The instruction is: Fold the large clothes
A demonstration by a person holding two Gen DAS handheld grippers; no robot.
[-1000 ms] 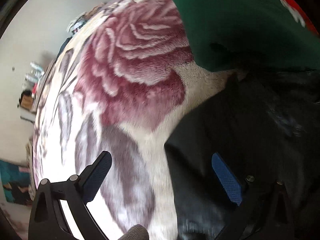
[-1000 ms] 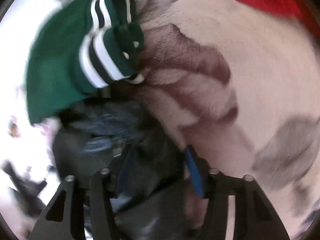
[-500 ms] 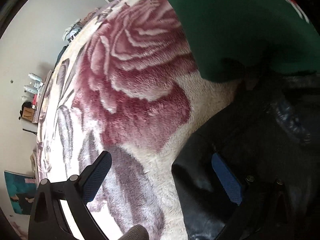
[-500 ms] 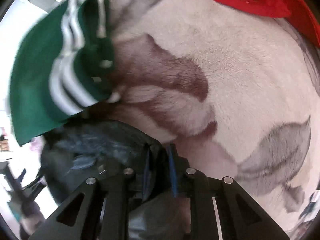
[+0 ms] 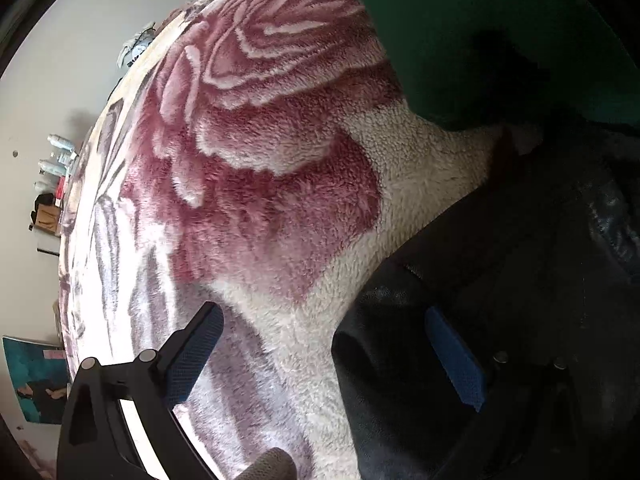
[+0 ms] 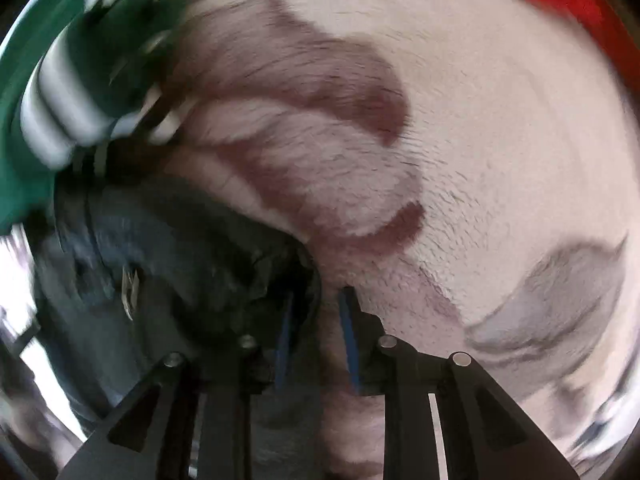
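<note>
Item: black jacket (image 5: 520, 280), glossy, leather-like, crumpled on the rose-patterned blanket (image 5: 260, 200), just below the green garment (image 5: 480, 20). Left gripper (image 5: 328, 360) spread wide astride the jacket's edge, gripping nothing. Right gripper (image 6: 316, 336) nearly closed; whether it pinches the jacket, cannot tell. Advice: clamp hem fully before lifting.

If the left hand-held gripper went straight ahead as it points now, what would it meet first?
Most likely the flowered blanket, between the open left hand-held gripper fingers. The black jacket edge sits just to the right; depth is unclear.
</note>
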